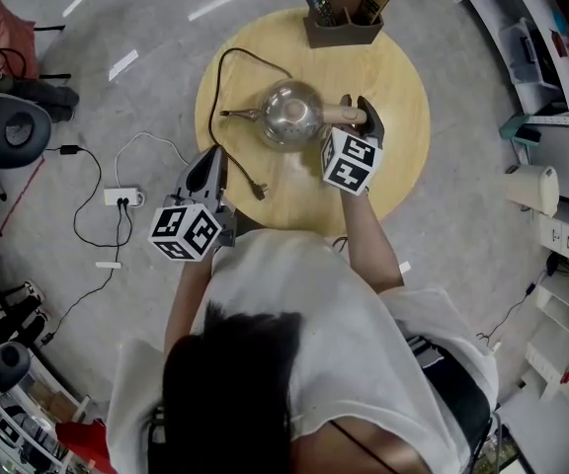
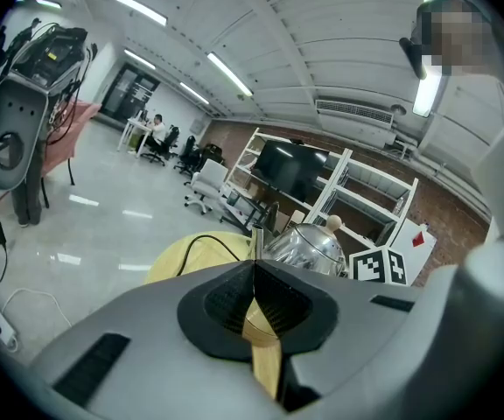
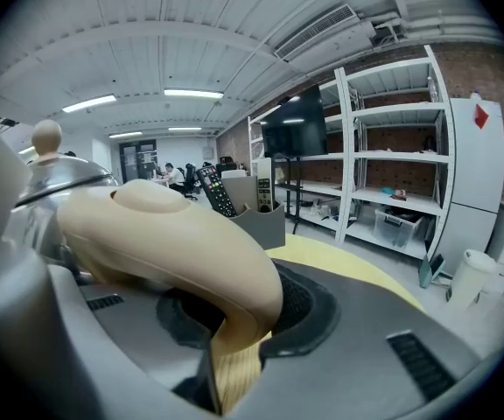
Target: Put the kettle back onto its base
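Note:
A shiny steel kettle [image 1: 290, 115] stands on the round wooden table [image 1: 403, 77], its spout pointing left. Its beige handle [image 1: 342, 115] sticks out to the right, and my right gripper [image 1: 364, 113] is shut on it. In the right gripper view the handle [image 3: 164, 226] fills the space between the jaws, with the kettle's lid knob [image 3: 46, 136] at far left. A black cord [image 1: 227, 67] loops away from under the kettle; the base itself is hidden. My left gripper [image 1: 219, 158] hovers at the table's front left edge, shut and empty [image 2: 254, 265], with the kettle [image 2: 309, 248] beyond it.
A brown holder with remote controls [image 1: 344, 18] stands at the table's far edge. The cord's plug [image 1: 258, 190] lies on the table near my left gripper. A white power strip [image 1: 123, 197] and cables lie on the floor to the left. Shelving [image 1: 551, 57] lines the right.

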`<action>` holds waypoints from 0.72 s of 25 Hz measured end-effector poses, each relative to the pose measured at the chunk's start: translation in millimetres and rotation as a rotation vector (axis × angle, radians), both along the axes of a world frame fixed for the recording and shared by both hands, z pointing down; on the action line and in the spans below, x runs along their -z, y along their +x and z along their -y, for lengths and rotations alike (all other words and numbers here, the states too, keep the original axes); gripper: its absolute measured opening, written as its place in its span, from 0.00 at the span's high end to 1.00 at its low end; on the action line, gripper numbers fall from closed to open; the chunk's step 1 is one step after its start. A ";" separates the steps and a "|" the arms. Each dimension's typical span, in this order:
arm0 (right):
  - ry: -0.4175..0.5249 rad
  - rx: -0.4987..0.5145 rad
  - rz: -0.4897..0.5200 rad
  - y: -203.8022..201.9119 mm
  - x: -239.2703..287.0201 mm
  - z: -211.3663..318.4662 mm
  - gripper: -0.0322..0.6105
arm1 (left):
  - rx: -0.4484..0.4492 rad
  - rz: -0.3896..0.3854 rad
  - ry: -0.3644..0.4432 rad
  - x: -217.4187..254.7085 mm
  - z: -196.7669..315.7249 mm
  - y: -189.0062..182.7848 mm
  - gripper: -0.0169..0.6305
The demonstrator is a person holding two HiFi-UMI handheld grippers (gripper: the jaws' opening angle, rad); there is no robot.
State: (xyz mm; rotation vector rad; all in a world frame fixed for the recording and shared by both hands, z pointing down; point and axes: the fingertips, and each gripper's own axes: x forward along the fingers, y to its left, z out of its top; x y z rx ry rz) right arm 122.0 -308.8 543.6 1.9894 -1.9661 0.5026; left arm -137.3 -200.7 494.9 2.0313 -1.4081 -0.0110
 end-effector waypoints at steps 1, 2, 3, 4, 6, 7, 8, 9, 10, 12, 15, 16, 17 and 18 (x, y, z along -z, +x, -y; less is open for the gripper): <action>-0.006 -0.014 0.009 1.9 -2.2 -2.0 0.79 | 0.000 0.001 0.002 0.9 -0.7 0.3 0.93; -0.009 -0.026 0.018 3.5 -3.8 -3.7 0.79 | 0.000 0.002 0.004 1.9 -1.5 0.1 0.93; -0.009 -0.030 0.024 4.4 -4.4 -4.9 0.79 | 0.001 0.004 0.005 2.6 -2.5 -0.7 0.93; -0.006 -0.030 0.027 4.4 -4.6 -5.4 0.79 | 0.004 0.006 0.005 2.9 -3.5 -2.2 0.93; -0.004 -0.025 0.028 3.7 -5.3 -4.7 0.79 | 0.012 0.010 0.001 2.0 -5.0 -5.6 0.93; -0.006 -0.022 0.028 3.7 -5.9 -4.2 0.79 | 0.014 0.011 -0.002 1.2 -5.7 -6.3 0.93; -0.007 -0.018 0.028 3.9 -6.5 -3.9 0.79 | 0.015 0.012 -0.004 0.5 -6.2 -6.3 0.93; -0.008 -0.012 0.027 3.8 -6.8 -3.4 0.79 | 0.014 0.013 -0.006 -0.1 -6.4 -5.8 0.93; -0.008 -0.004 0.026 3.4 -6.9 -2.7 0.79 | 0.013 0.016 -0.008 -1.0 -6.3 -5.0 0.93; -0.009 0.010 0.026 2.6 -7.1 -1.8 0.79 | 0.009 0.017 -0.014 -3.1 -6.5 -2.3 0.93; -0.001 0.029 0.023 2.1 -6.4 -2.3 0.79 | -0.007 0.016 -0.020 -4.1 -8.0 4.1 0.93; 0.003 0.035 0.024 1.9 -6.0 -2.4 0.79 | -0.011 0.016 -0.021 -4.3 -8.4 5.7 0.93; 0.005 0.039 0.026 1.6 -6.0 -2.2 0.79 | -0.014 0.015 -0.022 -4.7 -8.5 6.7 0.93; 0.005 0.043 0.026 1.0 -6.3 -1.8 0.79 | -0.016 0.014 -0.022 -5.1 -8.4 7.3 0.93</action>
